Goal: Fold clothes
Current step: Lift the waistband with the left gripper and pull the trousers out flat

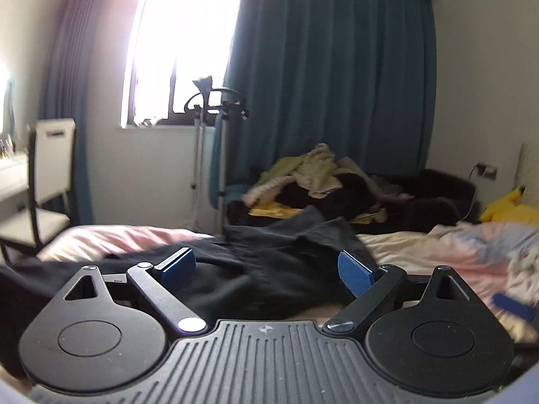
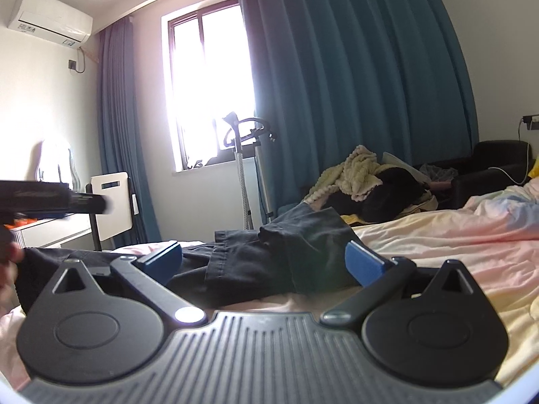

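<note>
Both grippers hang low over the bed [image 2: 438, 235], each with its blue pads spread wide and pinching nothing. The left gripper [image 1: 267, 269] has the black garment [image 1: 269, 262] lying beyond its fingers, not touching the pads as far as I can see; the cloth there is blurred. The right gripper [image 2: 264, 262] faces the same garment, which lies crumpled on the bed's pink-and-cream sheet, with a hemmed flap folded over its middle. In the right view, a dark blurred part of the left gripper juts in at the left edge, above the bed's near corner, with a bit of a hand [image 2: 8, 269] below it. Past the bed's far side sits a pile of clothes [image 2: 363, 181], cream and black, on a dark sofa [image 2: 488, 168]. Left of the bed stands a white chair [image 2: 113, 202]. Behind the bed, a garment steamer [image 2: 247, 141] stands under the bright window [image 2: 209, 84], flanked by blue curtains [image 2: 353, 84].
</note>
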Available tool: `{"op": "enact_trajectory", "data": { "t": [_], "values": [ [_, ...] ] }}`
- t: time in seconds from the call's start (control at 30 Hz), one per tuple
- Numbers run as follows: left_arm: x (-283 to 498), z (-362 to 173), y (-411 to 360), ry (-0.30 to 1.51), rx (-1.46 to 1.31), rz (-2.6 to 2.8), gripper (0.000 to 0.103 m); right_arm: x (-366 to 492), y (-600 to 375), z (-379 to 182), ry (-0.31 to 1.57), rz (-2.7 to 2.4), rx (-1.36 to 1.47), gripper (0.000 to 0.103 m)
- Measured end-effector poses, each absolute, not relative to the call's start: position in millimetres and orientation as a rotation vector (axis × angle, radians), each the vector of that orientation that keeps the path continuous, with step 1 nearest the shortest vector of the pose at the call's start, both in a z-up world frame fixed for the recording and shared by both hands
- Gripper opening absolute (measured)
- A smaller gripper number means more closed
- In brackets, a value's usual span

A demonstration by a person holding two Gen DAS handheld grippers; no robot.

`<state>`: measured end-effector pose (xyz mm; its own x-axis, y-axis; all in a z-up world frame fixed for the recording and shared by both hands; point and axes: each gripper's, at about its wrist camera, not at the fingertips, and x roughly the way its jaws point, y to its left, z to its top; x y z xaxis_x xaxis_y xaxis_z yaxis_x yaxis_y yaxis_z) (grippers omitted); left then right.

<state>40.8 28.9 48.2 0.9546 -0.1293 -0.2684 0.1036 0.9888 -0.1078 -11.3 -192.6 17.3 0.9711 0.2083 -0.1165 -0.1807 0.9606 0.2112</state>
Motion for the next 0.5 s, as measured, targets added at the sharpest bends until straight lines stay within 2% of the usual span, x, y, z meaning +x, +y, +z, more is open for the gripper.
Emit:
{"op": "enact_trajectory", "data": {
  "t": [0.13, 0.27, 0.5],
  "values": [
    [55, 28, 5, 0.268, -0.142, -0.156, 0.093, -5, -198, 10, 0.180, 0.162, 0.215, 0.103],
    [63, -1, -9, 0.304, -0.069, -0.150, 0.094, 4, -201, 1, 0.222, 0.127, 0.231, 0.103],
    [59, -4, 11, 0.243, -0.059, -0.064, 0.094, 51, -189, -11, 0.288, 0.112, 0.198, 0.103]
  ]
}}
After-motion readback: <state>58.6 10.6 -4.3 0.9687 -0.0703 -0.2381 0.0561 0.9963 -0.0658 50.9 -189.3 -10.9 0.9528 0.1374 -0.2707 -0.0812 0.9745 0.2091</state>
